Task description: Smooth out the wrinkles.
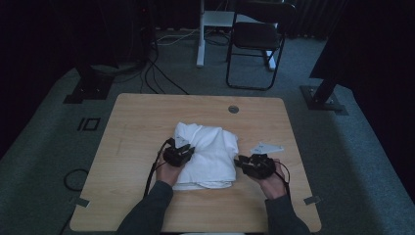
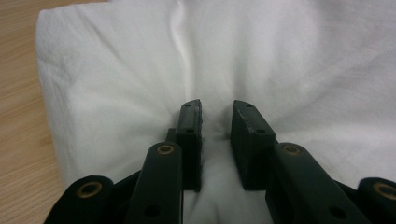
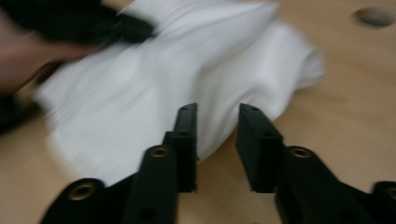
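On the counter, high view: a white folded cloth (image 1: 208, 154) lies near the middle of the wooden counter (image 1: 137, 127), a little toward the near edge.
Left hand-held gripper, high view: the left hand-held gripper (image 1: 180, 152) sits on the cloth's left part, held from the near side by the person's left hand (image 1: 169, 172).
Right hand-held gripper, high view: the right hand-held gripper (image 1: 244, 162) is just beside the cloth's right edge, over bare wood, in the right hand (image 1: 273, 185).
Other things, high view: a small grey three-cornered plate (image 1: 266, 148) lies toward the right edge; a round grommet hole (image 1: 233, 109) is near the far edge.
Left gripper view: the jaws are pressed into the cloth (image 2: 280, 70), a ridge of fabric pinched up between them; clamped on the cloth.
Right gripper view: blurred; the jaws stand apart, nothing between them, the cloth (image 3: 187, 74) just beyond their tips, and the counter (image 3: 345, 112) is under them.
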A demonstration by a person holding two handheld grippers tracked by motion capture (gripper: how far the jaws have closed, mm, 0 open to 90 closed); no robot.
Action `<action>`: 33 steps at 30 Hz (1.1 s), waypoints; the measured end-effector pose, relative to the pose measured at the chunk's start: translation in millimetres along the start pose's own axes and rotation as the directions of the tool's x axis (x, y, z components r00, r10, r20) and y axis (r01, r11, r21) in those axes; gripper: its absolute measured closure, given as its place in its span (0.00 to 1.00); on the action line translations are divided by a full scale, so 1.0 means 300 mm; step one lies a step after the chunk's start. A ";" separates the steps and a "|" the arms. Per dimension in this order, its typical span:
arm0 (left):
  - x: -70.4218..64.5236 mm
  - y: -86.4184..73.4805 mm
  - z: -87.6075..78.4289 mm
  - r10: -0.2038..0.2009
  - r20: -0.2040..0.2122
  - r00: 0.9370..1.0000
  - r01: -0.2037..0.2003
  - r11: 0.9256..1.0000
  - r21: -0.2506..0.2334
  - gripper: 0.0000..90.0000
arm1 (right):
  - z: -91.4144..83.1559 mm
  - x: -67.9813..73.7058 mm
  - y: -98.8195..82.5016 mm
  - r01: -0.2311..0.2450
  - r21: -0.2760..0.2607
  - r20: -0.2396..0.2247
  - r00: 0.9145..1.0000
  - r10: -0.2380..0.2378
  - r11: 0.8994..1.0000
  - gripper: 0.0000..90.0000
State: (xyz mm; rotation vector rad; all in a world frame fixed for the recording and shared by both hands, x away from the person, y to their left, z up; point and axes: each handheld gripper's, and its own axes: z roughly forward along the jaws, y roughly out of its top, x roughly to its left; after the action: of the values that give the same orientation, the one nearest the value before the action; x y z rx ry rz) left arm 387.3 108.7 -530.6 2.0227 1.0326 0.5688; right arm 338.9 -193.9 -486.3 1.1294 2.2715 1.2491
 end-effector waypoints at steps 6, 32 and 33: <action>0.000 -0.003 -0.001 0.000 -0.001 1.000 0.000 1.000 -0.004 0.82 | 0.188 -0.097 0.099 -0.015 -0.025 0.157 0.987 0.018 1.000 0.52; -0.009 -0.011 -0.005 0.005 -0.020 1.000 -0.005 1.000 -0.019 0.82 | 0.232 -0.081 0.000 -0.150 0.089 0.044 0.988 0.146 0.985 0.51; -0.008 -0.011 -0.005 0.005 -0.019 1.000 -0.006 1.000 -0.019 0.82 | 0.251 -0.069 -0.011 -0.140 0.113 0.054 0.989 0.134 0.984 0.63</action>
State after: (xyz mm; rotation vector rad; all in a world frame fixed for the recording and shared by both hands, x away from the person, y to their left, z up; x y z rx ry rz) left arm 383.3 108.5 -532.3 2.0077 1.0300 0.5999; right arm 395.2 -167.7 -533.9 1.3628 2.2911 1.1386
